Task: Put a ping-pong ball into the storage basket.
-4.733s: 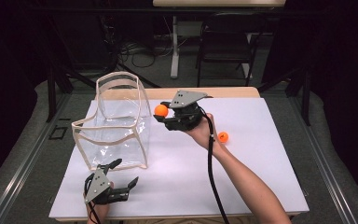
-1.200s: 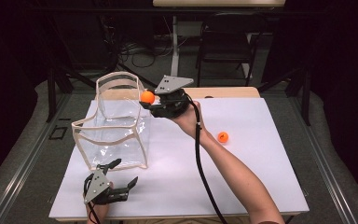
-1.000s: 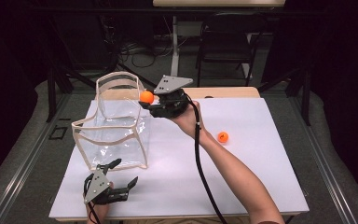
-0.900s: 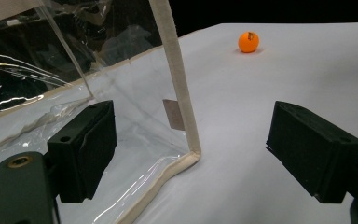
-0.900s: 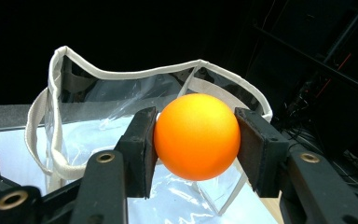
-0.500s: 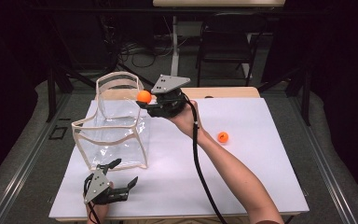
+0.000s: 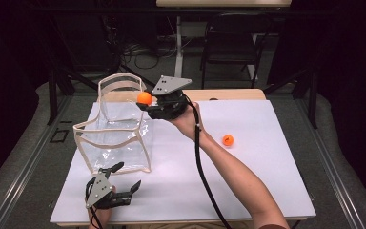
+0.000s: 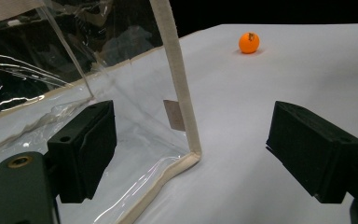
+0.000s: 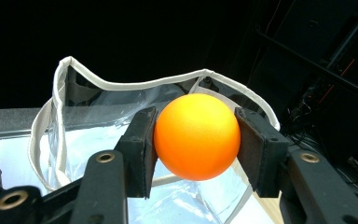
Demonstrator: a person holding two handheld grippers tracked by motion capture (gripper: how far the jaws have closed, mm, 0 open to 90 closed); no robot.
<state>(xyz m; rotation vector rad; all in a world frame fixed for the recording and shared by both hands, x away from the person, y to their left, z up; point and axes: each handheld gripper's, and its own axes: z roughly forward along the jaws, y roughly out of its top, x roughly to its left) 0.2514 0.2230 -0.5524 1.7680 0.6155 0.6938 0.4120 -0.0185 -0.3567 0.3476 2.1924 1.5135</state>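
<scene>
A clear plastic bag with cream trim (image 7: 116,129) stands open on the white table (image 7: 248,181). My right gripper (image 7: 145,101) is held just above the bag's right rim, shut on an orange ball (image 7: 144,98); in the right gripper view the ball (image 9: 196,136) is squeezed between both pads, with the bag's open mouth (image 9: 121,88) right behind it. A second orange ball (image 7: 228,140) lies on the table to the right. My left gripper (image 7: 124,179) rests open at the table's front edge; its view faces the bag's near corner (image 8: 179,93) and the loose ball (image 8: 249,42).
A wooden strip (image 7: 228,94) runs along the table's far edge. Dark chairs and table legs (image 7: 228,43) stand beyond it. The right gripper's black cable (image 7: 205,171) trails along the forearm toward the front edge.
The right gripper has carried the orange ball slightly left, from beside the bag to over its right rim. The left gripper has not moved.
</scene>
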